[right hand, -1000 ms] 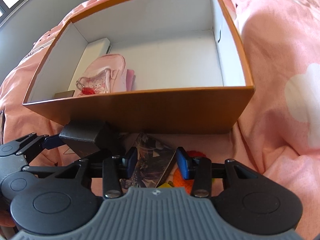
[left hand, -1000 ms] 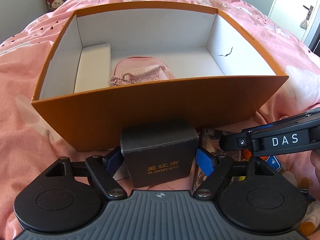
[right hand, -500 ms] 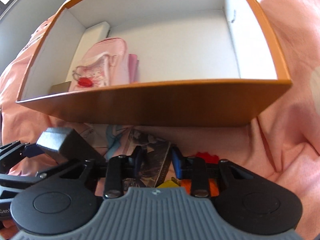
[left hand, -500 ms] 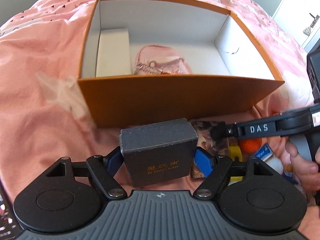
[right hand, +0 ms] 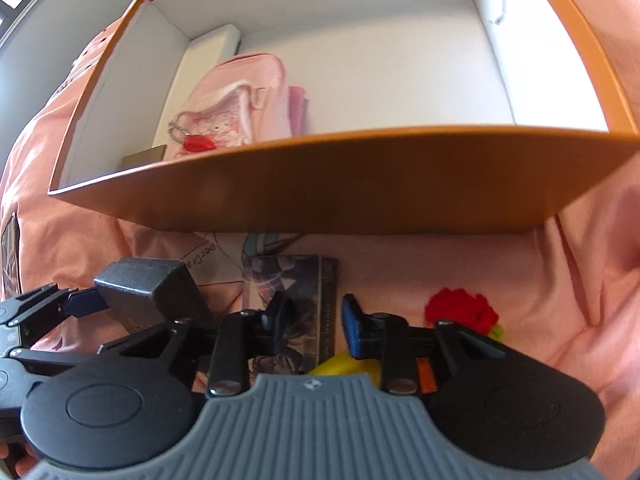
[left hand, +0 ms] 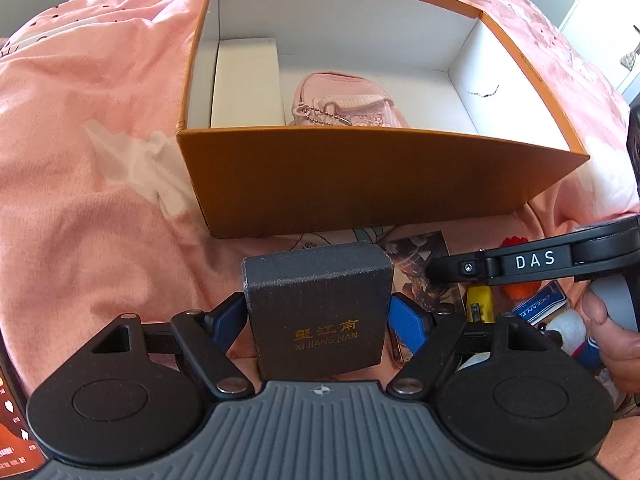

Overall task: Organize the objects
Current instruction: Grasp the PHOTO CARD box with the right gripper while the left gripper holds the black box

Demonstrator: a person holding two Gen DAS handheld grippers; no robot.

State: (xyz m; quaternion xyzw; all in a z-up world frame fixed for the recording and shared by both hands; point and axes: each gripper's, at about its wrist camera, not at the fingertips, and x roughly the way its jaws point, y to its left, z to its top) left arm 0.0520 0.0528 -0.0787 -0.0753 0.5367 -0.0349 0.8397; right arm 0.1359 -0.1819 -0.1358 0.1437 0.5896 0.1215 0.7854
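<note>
Left gripper: jaws clamped on the dark box, held over the pink blanket near the orange box.
Right gripper: jaws opening, the card pack between them; touching or not, I cannot tell.
Orange box: holds 1 pink bag.

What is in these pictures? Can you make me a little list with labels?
setting: pink patterned bedspread
container: open orange cardboard box with white inside
inside box: pink fabric pouch with bead chain; long white cardboard box
left gripper: shut on small dark grey cube box with gold lettering
right gripper: jaws opening, around a dark printed card box lying on the bedspread
nearby: red knitted flower
</note>
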